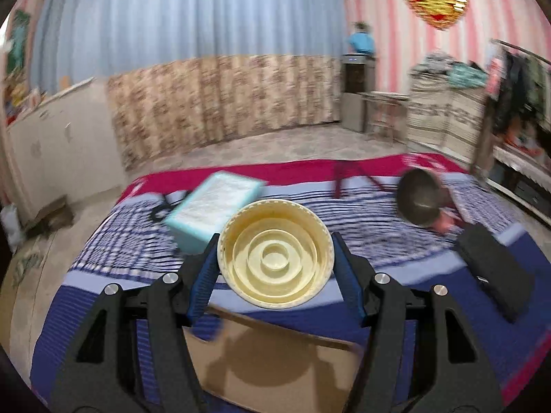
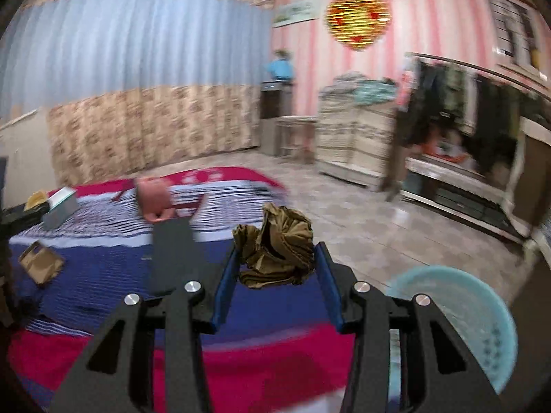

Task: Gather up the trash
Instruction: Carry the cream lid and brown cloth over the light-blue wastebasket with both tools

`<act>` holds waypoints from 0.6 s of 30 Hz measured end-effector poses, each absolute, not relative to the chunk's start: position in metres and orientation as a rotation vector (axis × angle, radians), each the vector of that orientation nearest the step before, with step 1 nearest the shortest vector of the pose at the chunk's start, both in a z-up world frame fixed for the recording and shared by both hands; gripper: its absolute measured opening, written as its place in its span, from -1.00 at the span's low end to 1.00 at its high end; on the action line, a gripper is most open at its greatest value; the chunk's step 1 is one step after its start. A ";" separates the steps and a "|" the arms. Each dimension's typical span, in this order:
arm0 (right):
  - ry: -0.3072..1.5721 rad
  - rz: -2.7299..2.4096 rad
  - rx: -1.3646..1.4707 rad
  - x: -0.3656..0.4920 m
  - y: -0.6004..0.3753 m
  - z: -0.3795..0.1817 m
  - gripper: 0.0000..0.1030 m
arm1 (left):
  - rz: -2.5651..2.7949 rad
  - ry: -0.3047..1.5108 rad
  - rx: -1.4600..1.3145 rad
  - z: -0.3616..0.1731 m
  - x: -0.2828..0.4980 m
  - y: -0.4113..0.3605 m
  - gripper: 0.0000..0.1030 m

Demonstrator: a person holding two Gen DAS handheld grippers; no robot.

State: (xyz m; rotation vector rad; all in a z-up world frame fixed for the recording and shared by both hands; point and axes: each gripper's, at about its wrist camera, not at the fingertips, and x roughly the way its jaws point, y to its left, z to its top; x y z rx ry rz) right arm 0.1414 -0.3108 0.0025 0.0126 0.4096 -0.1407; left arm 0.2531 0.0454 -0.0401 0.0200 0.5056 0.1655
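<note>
Above a bed covered with a blue, white and red striped blanket (image 1: 113, 261), a round cream plastic lid (image 1: 275, 254) is held in the left gripper (image 1: 275, 258), its blue pads pressed against the lid's left and right rims. The lid's hollow side, with its concentric rings, is turned toward the camera. Below the gripper, at the near edge of the left wrist view, a flat piece of brown cardboard (image 1: 275, 364) is seen lying on the blanket. Just beyond the lid and to its left, a pale blue box (image 1: 213, 206) with a white top is seen on the blanket. Further right, a dark round bowl-like object (image 1: 418, 196) is tipped on its side near the far edge of the bed, though blur prevents its identity being told for certain. A flat black rectangular object (image 1: 496, 268) lies to the right of the lid, well apart from it.

In the right wrist view, a small brown cardboard box (image 2: 41, 261) is seen at the left on the blue part of the blanket. A crumpled brown paper wad (image 2: 275, 251) is held in the right gripper (image 2: 275, 265), its jaws closed to a middling width against the wad's sides, above the right edge of the bed. At the near right, below the gripper and beside the bed, a light blue plastic basket (image 2: 482, 327) stands on the tiled floor (image 2: 378, 227).
</note>
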 end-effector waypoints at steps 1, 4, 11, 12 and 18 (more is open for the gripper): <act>0.403 -0.175 0.026 0.133 -0.326 0.003 -0.14 | 0.132 0.503 0.028 -0.037 0.249 0.031 0.18; 0.384 -0.266 0.064 0.112 -0.371 0.006 -0.14 | 0.016 0.501 0.022 -0.027 0.242 -0.015 0.18; 0.376 -0.398 0.089 0.071 -0.438 0.001 -0.14 | -0.252 0.507 0.046 -0.019 0.222 -0.139 0.18; 0.378 -0.413 0.090 0.066 -0.446 -0.001 -0.14 | -0.279 0.504 0.056 -0.020 0.218 -0.153 0.18; 0.381 -0.486 0.098 0.040 -0.486 -0.009 -0.14 | -0.472 0.506 0.156 -0.028 0.192 -0.254 0.18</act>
